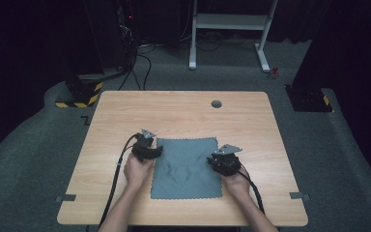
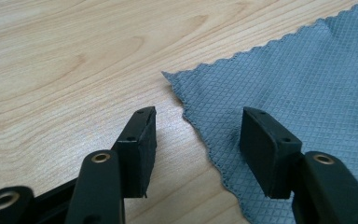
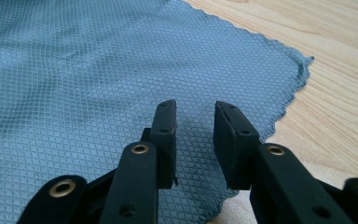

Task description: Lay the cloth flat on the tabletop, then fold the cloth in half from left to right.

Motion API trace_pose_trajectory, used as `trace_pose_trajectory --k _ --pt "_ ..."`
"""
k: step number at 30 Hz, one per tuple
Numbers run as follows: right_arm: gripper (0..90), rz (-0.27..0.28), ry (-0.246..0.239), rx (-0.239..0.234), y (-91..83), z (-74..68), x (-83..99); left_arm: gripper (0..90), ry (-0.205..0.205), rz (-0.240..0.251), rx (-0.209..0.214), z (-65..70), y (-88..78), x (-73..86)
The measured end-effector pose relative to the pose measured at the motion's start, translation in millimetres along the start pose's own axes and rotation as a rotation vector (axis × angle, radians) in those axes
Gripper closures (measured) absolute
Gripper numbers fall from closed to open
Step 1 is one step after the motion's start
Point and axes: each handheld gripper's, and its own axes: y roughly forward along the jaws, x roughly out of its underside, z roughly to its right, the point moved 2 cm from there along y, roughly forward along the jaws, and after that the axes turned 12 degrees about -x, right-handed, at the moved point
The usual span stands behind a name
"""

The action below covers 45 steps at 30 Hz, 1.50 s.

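Two hand-held grippers spread, left hand-held gripper (image 2: 198,140) and right hand-held gripper (image 3: 193,140) over grey cloth (image 1: 186,166)

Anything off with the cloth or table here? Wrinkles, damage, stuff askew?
Mostly fine. The grey cloth lies spread flat on the wooden table, but a patch of wrinkles bunches up near its middle. In the right gripper view its far corner curls up slightly. No tears or spills visible.

Matt diamond-textured cloth (image 1: 186,167) on smooth wood-grain table (image 1: 183,108).

Grey cloth (image 1: 186,168) flat, rumpled mid-table
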Motion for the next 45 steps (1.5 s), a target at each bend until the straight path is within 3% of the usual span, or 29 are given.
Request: trace_pose_trajectory --k 7,15,18,20,27,33,41,45 --pt "62.4 0.006 0.019 0.008 -0.1 1.8 0.1 45.8 -0.024 0.093 -0.005 0.2 -0.7 11.9" --pt "55.2 0.001 0.017 0.012 -0.1 1.3 0.1 42.5 -0.026 0.089 -0.008 0.1 -1.1 12.4" --pt "56.8 -0.011 -0.011 0.033 -1.5 -4.0 -1.4 41.0 -0.023 0.088 -0.009 0.0 -1.4 12.7" --pt "56.9 0.002 -0.016 0.018 -3.9 -10.1 -3.0 39.8 -0.022 0.088 -0.008 0.1 -1.4 12.9" --pt "56.8 0.043 -0.083 -0.075 -10.1 -47.4 -9.7 38.0 -0.023 0.086 -0.001 0.1 -1.5 13.0" --pt "60.6 0.025 -0.124 -0.157 -3.4 -82.1 -10.8 38.8 -0.021 0.088 0.0 0.3 -1.7 13.0" --pt "66.0 0.011 -0.171 -0.249 20.1 -118.6 -14.5 43.5 -0.017 0.09 0.005 -2.0 -0.3 11.1" --pt "67.0 -0.006 -0.219 -0.287 31.7 -138.6 -16.5 46.9 -0.052 0.072 0.01 -8.0 2.4 6.0"
